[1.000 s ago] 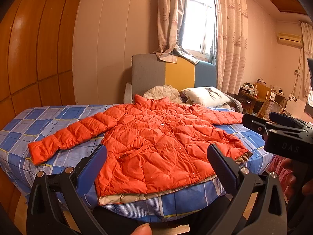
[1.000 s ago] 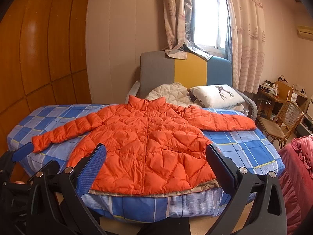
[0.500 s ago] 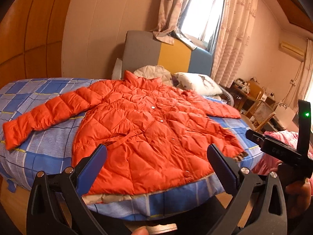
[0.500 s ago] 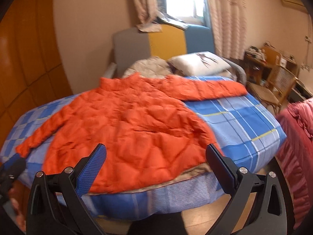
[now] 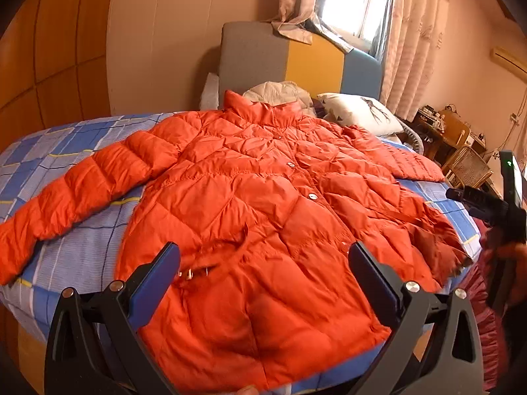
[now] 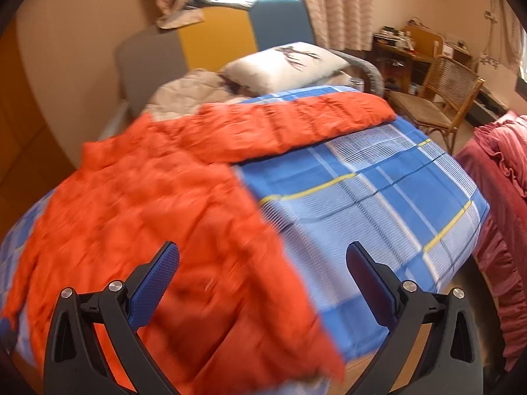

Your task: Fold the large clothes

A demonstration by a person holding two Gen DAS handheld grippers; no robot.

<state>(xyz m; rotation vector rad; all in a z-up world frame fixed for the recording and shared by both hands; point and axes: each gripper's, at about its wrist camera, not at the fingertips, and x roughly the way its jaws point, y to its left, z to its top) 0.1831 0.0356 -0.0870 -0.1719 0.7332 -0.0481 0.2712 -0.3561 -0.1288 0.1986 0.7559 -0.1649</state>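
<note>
An orange quilted puffer jacket [image 5: 263,204] lies front up and spread flat on the blue checked bed [image 5: 75,256], both sleeves stretched out to the sides. My left gripper [image 5: 263,283] is open and empty, just above the jacket's lower hem. My right gripper [image 6: 263,279] is open and empty over the jacket's right hem corner [image 6: 290,312] and the bare sheet [image 6: 378,204]. The right sleeve [image 6: 296,121] runs across the far side of that view. The right gripper also shows at the right edge of the left wrist view [image 5: 487,204].
A white pillow [image 5: 359,112] and a beige quilted garment [image 5: 280,93] lie at the head of the bed against a grey, yellow and blue headboard [image 5: 296,62]. A wicker chair [image 6: 438,95] and cluttered desk [image 6: 408,46] stand right. A pink ruffled cover [image 6: 504,204] hangs beside the bed.
Both grippers have moved in closer and lower over the jacket's hem. The right gripper has swung rightward toward the jacket's right edge; its view is blurred by motion.
</note>
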